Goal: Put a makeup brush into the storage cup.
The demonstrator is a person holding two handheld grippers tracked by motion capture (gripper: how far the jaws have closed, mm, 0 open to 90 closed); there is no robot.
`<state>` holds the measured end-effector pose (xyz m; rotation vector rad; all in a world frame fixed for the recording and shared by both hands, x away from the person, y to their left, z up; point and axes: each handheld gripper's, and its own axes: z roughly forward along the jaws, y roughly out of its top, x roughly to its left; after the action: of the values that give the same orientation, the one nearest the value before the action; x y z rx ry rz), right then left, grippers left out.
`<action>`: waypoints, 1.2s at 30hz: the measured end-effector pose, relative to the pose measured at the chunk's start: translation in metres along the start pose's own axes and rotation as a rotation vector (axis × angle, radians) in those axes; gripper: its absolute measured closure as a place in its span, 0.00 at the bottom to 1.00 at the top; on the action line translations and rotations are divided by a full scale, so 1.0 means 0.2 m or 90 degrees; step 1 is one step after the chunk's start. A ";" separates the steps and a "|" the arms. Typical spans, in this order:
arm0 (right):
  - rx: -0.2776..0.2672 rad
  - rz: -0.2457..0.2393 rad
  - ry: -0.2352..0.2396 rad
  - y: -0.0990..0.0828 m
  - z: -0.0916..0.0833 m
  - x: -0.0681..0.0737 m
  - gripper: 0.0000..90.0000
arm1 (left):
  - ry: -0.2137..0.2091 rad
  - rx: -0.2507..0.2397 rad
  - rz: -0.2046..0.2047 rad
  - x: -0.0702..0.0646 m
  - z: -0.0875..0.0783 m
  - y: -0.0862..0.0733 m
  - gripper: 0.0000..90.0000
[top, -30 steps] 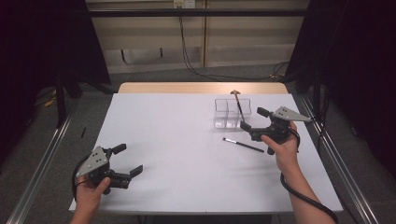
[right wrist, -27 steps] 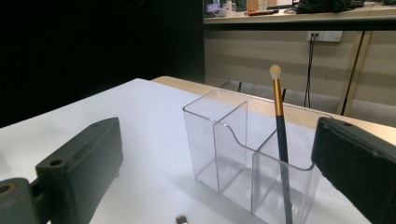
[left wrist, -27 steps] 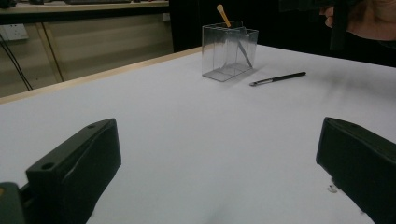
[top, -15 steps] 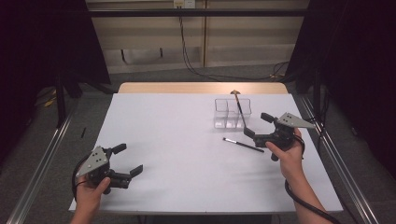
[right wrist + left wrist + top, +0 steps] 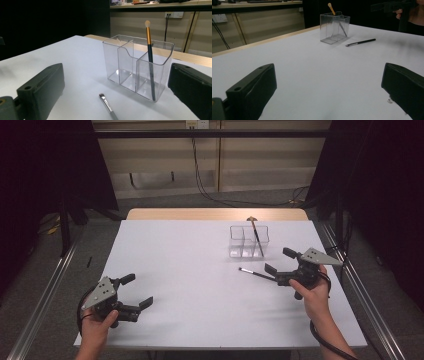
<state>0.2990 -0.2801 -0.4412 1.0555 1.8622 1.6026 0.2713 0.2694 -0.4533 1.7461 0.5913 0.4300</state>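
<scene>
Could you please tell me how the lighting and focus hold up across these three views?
High view: the table is evenly lit, its surroundings dark, the picture slightly soft. Left gripper view: the organizer and the lying brush are fairly sharp, while the near jaws and the right tongs blur. Right gripper view: the organizer catches faint glare, and the standing brush is crisp.

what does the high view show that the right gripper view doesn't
High view alone: the whole white table, both hands, the left claw open near the table's front left corner, the right claw open with the loose brush's handle running between its jaws, and the floor around the table.

Right gripper view alone: the clear organizer's inner dividers close up, and a wall socket behind.

Both: the organizer, the gold-banded brush standing in its end compartment, and the loose brush lying on the table in front of it.
</scene>
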 end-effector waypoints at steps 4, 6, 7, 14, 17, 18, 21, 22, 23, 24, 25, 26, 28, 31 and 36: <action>0.004 0.000 -0.004 -0.01 -0.03 0.00 0.01 | 0.000 -0.002 -0.001 0.00 0.00 0.00 0.00; 0.006 -0.002 -0.007 -0.02 -0.05 0.00 0.01 | -0.001 -0.001 0.000 0.00 0.00 0.00 0.00; 0.007 -0.003 -0.008 -0.02 -0.06 0.00 0.01 | -0.001 -0.001 0.001 0.00 0.01 0.00 0.00; 0.006 0.000 -0.013 -0.05 -0.11 0.00 0.01 | -0.006 -0.001 0.001 0.00 0.02 0.00 0.00; 0.005 0.000 -0.015 -0.05 -0.12 0.01 0.01 | -0.008 -0.002 0.001 0.00 0.03 0.01 0.00; 0.005 0.002 -0.016 -0.06 -0.13 0.01 0.01 | -0.009 -0.002 0.001 0.00 0.03 0.01 0.00; 0.006 0.002 -0.017 -0.07 -0.14 0.01 0.01 | -0.009 -0.002 0.002 0.01 0.03 0.01 0.00; 0.008 0.006 -0.017 -0.07 -0.14 0.01 0.01 | -0.010 -0.002 0.003 0.01 0.03 0.01 0.00; 0.009 0.007 -0.019 -0.08 -0.15 0.01 0.01 | -0.011 -0.002 0.002 0.01 0.03 0.01 0.00; 0.012 0.004 -0.019 -0.08 -0.15 0.01 0.01 | -0.010 -0.003 0.002 0.01 0.03 0.01 0.00; 0.011 0.005 -0.020 -0.09 -0.15 0.01 0.01 | -0.010 -0.004 0.000 0.01 0.03 0.01 0.00; 0.011 0.009 -0.020 -0.09 -0.16 0.01 0.01 | -0.010 -0.004 0.001 0.01 0.03 0.01 0.00; 0.012 0.012 -0.020 -0.10 -0.17 0.01 0.01 | -0.009 -0.003 0.002 0.01 0.03 0.01 0.00; 0.018 0.005 -0.025 -0.11 -0.19 0.00 0.00 | -0.008 -0.004 0.000 0.01 0.03 0.01 0.00; 0.023 0.000 -0.029 -0.12 -0.23 -0.01 0.00 | -0.008 -0.003 -0.001 0.01 0.03 0.00 0.00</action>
<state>0.2583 -0.3110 -0.4551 1.0991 1.8679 1.5374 0.2762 0.2666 -0.4538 1.7419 0.5825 0.4192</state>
